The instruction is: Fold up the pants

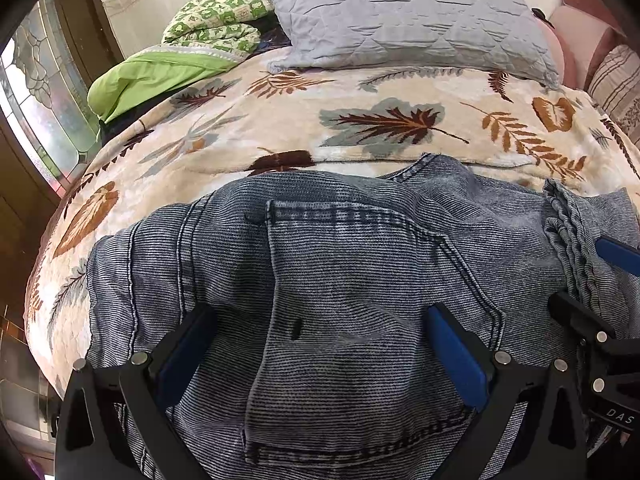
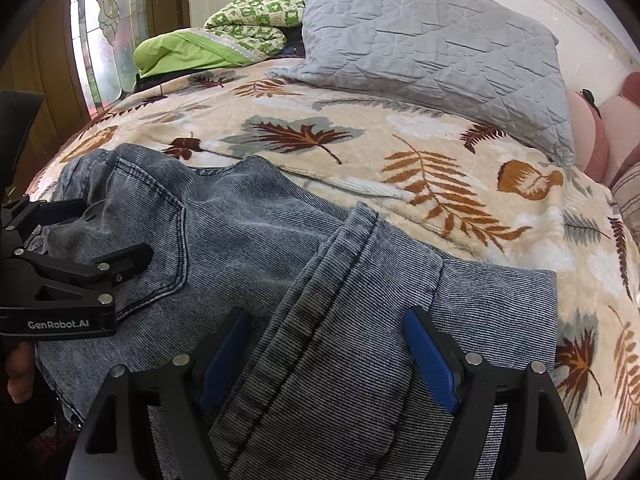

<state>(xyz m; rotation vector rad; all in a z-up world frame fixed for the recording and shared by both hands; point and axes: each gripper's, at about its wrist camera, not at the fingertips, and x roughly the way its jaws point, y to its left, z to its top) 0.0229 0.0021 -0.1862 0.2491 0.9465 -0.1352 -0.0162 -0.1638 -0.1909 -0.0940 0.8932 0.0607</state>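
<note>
1. Left wrist view shows my left gripper over the seat of the pants, jaws spread wide on either side of the back pocket. The blue pads clamp nothing that I can see; whether they rest on the denim I cannot tell.
2. The pants lie bunched on the near edge of the bed, on the leaf-print blanket, waist end toward the left edge and legs doubled over to the right.
3. Moving right, my right gripper straddles the folded leg with its hem seam. Its jaws stand wide apart and grip no cloth.
4. I judge the fold partly made, both tools released. To do this step well, I would flatten the bulge by the pocket, then square the leg edges before taking a new hold. I would pinch every layer at a corner, not only the top one, and keep both grips level so the stack stays aligned.
5. Farther back, a grey quilted pillow and a green checked quilt sit near the far edge, well apart from the denim.
6. Readable writing: "GenRobot.AI" on the left tool's body in the right wrist view; "DAS", cut off, on the right tool in the left wrist view.
</note>
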